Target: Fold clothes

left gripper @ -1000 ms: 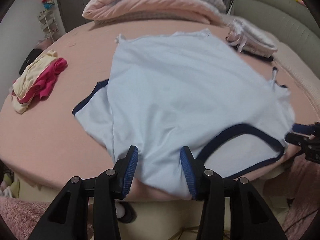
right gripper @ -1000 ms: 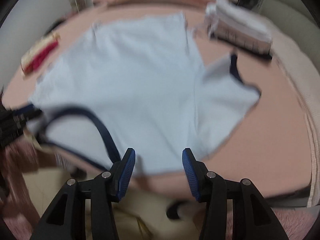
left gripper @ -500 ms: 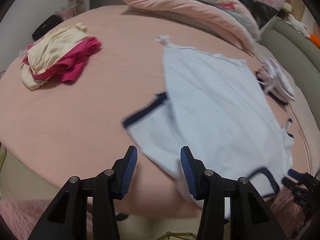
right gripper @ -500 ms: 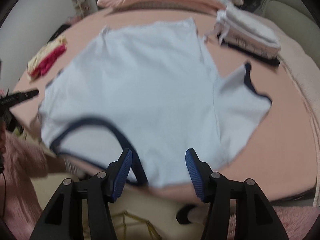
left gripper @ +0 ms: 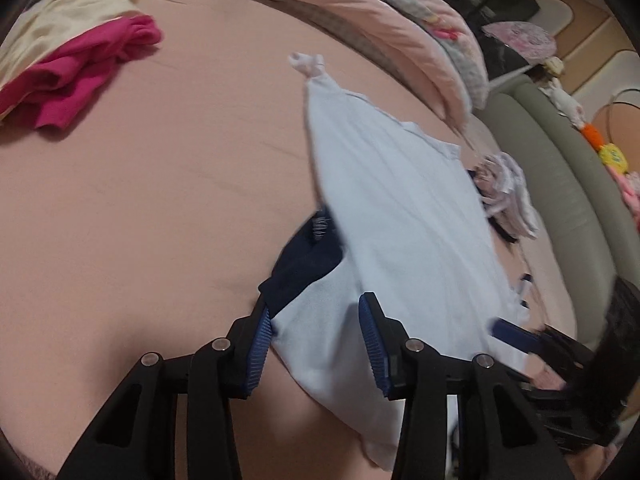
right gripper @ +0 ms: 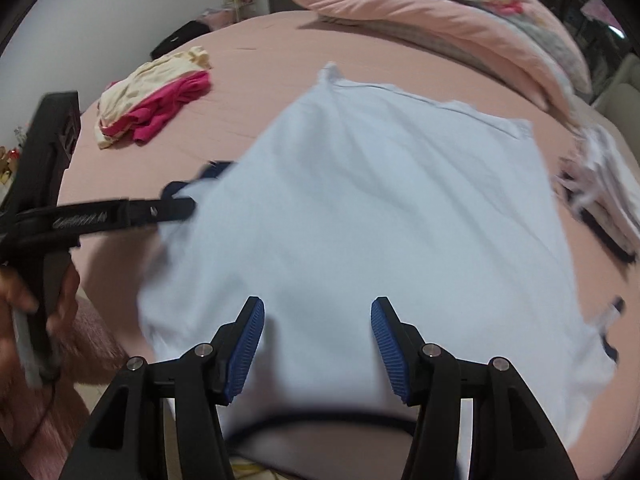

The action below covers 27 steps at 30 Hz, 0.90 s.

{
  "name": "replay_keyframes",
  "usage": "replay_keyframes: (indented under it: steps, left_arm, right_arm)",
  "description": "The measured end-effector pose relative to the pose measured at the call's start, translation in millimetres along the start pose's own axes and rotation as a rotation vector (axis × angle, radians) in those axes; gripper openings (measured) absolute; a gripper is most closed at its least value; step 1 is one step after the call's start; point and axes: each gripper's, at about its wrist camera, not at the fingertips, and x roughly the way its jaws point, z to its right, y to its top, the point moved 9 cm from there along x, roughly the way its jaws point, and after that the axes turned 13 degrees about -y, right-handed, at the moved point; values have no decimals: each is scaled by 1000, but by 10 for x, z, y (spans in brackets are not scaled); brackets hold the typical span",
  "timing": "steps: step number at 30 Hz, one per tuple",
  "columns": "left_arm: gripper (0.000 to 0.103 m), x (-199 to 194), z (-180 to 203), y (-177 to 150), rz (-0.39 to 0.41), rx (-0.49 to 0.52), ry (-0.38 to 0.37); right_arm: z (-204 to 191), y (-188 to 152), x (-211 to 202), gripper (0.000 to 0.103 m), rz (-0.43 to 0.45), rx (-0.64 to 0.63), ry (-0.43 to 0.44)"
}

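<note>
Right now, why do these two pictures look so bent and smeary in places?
Both views are fisheye, so the pink bed bulges and the corners go black. Left wrist view: the light blue shirt and right gripper are motion-smeared; its own left gripper looks sharp. Right wrist view: the shirt's near edge is blurred, the pillow clearer. Lighting is soft, no glare.

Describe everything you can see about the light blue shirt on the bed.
The light blue shirt is thin, soft-looking fabric with navy trim at its sleeve and neck edges. It lies spread and slightly wrinkled on the pink bed, its near edge hanging over the side. The left tongs are open around its navy-edged sleeve; the right tongs hover open over it.
</note>
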Motion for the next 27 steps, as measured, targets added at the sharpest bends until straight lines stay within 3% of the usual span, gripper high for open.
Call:
replay_keyframes:
  steps: [3, 6, 9, 13, 20, 24, 27]
  left_arm:
    - [40, -156, -91, 87, 16, 33, 66]
    - [40, -191, -279, 91, 0, -20, 79]
    - [40, -212, -396, 87, -8, -43, 102]
    - [40, -217, -406, 67, -23, -40, 108]
    - [40, -215, -419, 64, -27, -30, 103]
    - [40, -191, -393, 58, -16, -45, 62]
    - [40, -105, -305, 27, -15, -32, 14]
  right_arm:
    - [-205, 253, 59, 55, 38, -58, -21]
    - [-298, 498, 238, 55, 25, -84, -71]
    - [-403, 562, 454, 59, -52, -82, -42]
    - [-460, 556, 554, 59, -38, -163, -97]
    - [247, 408, 719, 58, -78, -30, -201]
    - [633, 351, 643, 57, -66, 136, -132]
    - [738, 347, 621, 57, -55, 149, -126]
